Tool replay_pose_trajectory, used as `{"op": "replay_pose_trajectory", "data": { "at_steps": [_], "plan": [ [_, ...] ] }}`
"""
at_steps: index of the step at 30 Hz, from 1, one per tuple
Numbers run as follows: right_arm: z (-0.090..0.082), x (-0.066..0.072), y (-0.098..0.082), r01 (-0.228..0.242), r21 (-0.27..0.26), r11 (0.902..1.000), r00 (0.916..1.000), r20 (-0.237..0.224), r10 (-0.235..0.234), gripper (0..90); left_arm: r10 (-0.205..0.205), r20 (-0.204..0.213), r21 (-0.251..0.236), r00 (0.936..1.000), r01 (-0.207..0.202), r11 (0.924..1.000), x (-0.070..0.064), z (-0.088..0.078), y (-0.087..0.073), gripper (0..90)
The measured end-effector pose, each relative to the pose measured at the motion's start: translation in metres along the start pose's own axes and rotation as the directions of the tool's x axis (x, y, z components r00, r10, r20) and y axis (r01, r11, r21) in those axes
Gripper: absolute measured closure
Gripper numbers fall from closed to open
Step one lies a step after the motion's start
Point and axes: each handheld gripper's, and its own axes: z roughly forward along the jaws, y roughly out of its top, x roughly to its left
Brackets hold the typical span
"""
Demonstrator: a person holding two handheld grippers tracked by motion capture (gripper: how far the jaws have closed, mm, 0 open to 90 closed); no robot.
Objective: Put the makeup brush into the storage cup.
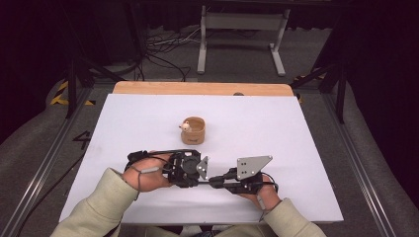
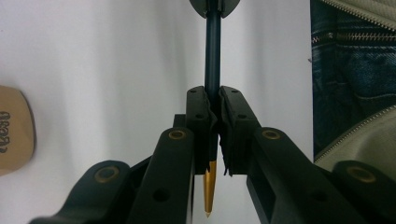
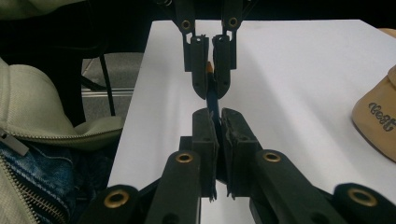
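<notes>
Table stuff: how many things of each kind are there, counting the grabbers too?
Grippers: 2, the left gripper and the right gripper, both shut on the pen
Pens: 1, the dark pen with a gold tip
Cups: 1, the tan cup on the white table
Total: 4

Bright table, dark surround, perhaps soft.

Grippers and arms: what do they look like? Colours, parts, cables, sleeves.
Both the left gripper and the right gripper are black, with brass-coloured rivets on the linkages and a black cable trailing from each. Each carries a grey three-cornered plate; the right one's has small holes. The sleeves are light beige.
</notes>
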Motion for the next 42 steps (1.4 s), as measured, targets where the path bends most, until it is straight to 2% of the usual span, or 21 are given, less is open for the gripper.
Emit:
{"op": "replay_pose_trajectory", "data": {
  "at_steps": [10, 14, 21, 24, 26, 28, 33, 37, 38, 39, 42],
  "plan": [
    [-0.001, 0.003, 0.002, 0.005, 0.005, 1.0000, 1.0000, 0.001, -0.005, 85.6, 0.007, 0.014, -0.009, 0.9999, -0.006, 0.9999, 0.000, -0.001, -0.001, 82.9],
    [-0.002, 0.002, 0.002, 0.004, -0.009, 1.0000, 1.0000, -0.003, -0.004, 85.7, -0.010, 0.020, -0.027, 0.9998, 0.011, 0.9996, 0.001, -0.003, -0.002, 81.9],
    [-0.008, 0.003, 0.004, 0.009, -0.040, 0.9992, 1.0000, -0.003, -0.009, 85.7, -0.050, 0.001, -0.075, 0.9987, 0.050, 0.9959, 0.005, -0.007, -0.010, 64.4],
    [-0.012, 0.003, 0.006, 0.010, -0.056, 0.9984, 0.9999, 0.007, -0.009, 85.7, -0.073, 0.009, -0.118, 0.9973, 0.074, 0.9902, 0.005, -0.012, -0.018, 59.9],
    [-0.016, 0.003, 0.007, 0.013, -0.074, 0.9972, 0.9998, 0.015, -0.012, 85.7, -0.092, 0.023, -0.174, 0.9955, 0.094, 0.9802, 0.005, -0.015, -0.024, 56.6],
    [-0.020, 0.002, 0.008, 0.011, -0.091, 0.9958, 0.9998, 0.016, -0.009, 85.7, -0.122, 0.041, -0.221, 0.9917, 0.128, 0.9668, 0.006, -0.017, -0.029, 54.2],
    [-0.027, 0.002, 0.008, 0.008, -0.122, 0.9925, 0.9998, 0.019, -0.006, 85.6, -0.140, 0.061, -0.295, 0.9883, 0.152, 0.9433, 0.005, -0.019, -0.039, 53.5],
    [-0.032, 0.002, 0.007, 0.010, -0.143, 0.9896, 0.9997, 0.025, -0.006, 85.6, -0.154, 0.069, -0.362, 0.9857, 0.168, 0.9170, 0.005, -0.023, -0.048, 54.0],
    [-0.032, 0.002, 0.007, 0.007, -0.148, 0.9889, 0.9997, 0.023, -0.004, 85.6, -0.154, 0.069, -0.362, 0.9857, 0.168, 0.9170, 0.005, -0.023, -0.048, 54.3],
    [-0.032, 0.002, 0.007, 0.007, -0.148, 0.9889, 0.9997, 0.023, -0.004, 85.6, -0.157, 0.086, -0.385, 0.9838, 0.179, 0.9056, 0.005, -0.024, -0.051, 54.3],
    [-0.036, 0.001, 0.006, 0.002, -0.168, 0.9858, 0.9998, 0.018, 0.001, 85.6, -0.156, 0.118, -0.440, 0.9808, 0.192, 0.8774, 0.007, -0.025, -0.058, 54.7]
  ]
}}
